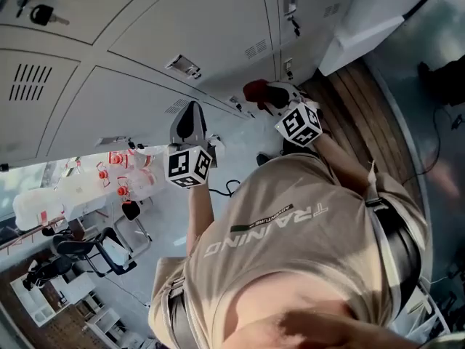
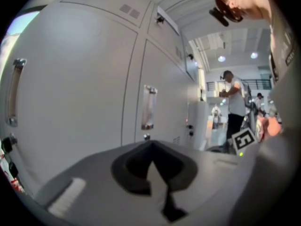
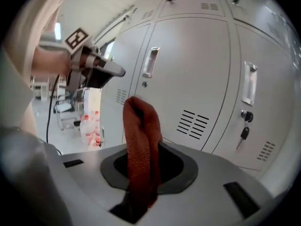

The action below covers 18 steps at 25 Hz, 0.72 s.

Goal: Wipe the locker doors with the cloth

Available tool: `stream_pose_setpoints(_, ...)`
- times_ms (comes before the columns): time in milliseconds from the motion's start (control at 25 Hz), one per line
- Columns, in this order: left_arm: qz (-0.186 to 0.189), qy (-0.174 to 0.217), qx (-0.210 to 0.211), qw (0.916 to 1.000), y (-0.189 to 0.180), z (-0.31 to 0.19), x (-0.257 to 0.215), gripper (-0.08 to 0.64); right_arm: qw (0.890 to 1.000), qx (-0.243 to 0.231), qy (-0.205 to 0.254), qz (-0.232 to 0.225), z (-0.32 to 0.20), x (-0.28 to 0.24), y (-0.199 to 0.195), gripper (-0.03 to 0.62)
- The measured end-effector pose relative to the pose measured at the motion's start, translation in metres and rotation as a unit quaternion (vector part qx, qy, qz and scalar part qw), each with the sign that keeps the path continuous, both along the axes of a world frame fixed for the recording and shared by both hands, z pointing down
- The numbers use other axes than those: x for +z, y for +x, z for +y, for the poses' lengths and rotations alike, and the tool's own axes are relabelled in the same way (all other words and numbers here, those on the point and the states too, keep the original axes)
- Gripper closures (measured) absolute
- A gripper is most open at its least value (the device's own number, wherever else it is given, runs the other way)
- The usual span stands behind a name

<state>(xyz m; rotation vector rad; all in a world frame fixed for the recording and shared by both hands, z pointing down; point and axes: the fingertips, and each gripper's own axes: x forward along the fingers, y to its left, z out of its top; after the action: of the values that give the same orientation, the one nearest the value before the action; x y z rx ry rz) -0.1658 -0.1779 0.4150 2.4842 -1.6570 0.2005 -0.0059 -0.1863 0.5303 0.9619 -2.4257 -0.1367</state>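
Observation:
A red cloth (image 3: 141,149) sticks up folded between the jaws of my right gripper (image 3: 142,126), which is shut on it. In the head view the right gripper (image 1: 270,94) holds the cloth (image 1: 256,89) just short of the grey locker doors (image 1: 182,20), near the row's lower edge. The vented door (image 3: 197,79) fills the right gripper view, apart from the cloth. My left gripper (image 1: 190,126) hangs to the left, its jaws shut on nothing, close to a door (image 2: 70,88) but not touching it. It also shows in the right gripper view as the left gripper (image 3: 101,69).
Keys hang from a lock (image 3: 244,131) to the cloth's right and from another lock (image 1: 43,13). Door handles (image 2: 148,107) stick out slightly. Bottles with red caps (image 1: 123,173) and an office chair (image 1: 94,249) stand on the floor behind. A person (image 2: 233,102) stands far off.

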Motion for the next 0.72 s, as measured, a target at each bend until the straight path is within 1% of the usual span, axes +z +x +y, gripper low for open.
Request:
stream_pose_setpoints(40,0.003,0.007,0.000,1.0000,-0.002,0.000,-0.003,0.554,1.000,0.007,-0.011,-0.026,0.003,-0.008,-0.001,0.506)
stream_pose_setpoints(200,0.021,0.024,-0.003,0.9995,-0.009,0.004,-0.013,0.554,0.994,0.021,-0.038,-0.100,0.017,-0.034,-0.004,0.506)
stream_pose_setpoints(280,0.017,0.032,-0.003,0.9994,-0.013,0.010,-0.019,0.554,0.990,0.021,-0.054,-0.130,0.022,-0.046,-0.006,0.506)
stream_pose_setpoints(400,0.012,0.047,-0.013,0.9987,-0.019,0.017,-0.029,0.554,0.988,0.001,-0.049,-0.144,0.027,-0.069,-0.013,0.506)
stream_pose_setpoints(520,0.021,0.080,-0.035,0.9960,-0.026,0.022,-0.048,0.554,0.986,-0.024,-0.038,-0.159,0.030,-0.094,-0.020,0.506)
stream_pose_setpoints(600,0.018,0.096,-0.041,0.9944,-0.029,0.024,-0.061,0.554,0.983,-0.035,-0.032,-0.178,0.031,-0.112,-0.025,0.506)
stream_pose_setpoints(720,0.011,0.111,-0.051,0.9924,-0.031,0.029,-0.074,0.554,0.980,-0.049,-0.005,-0.191,0.029,-0.140,-0.028,0.506)
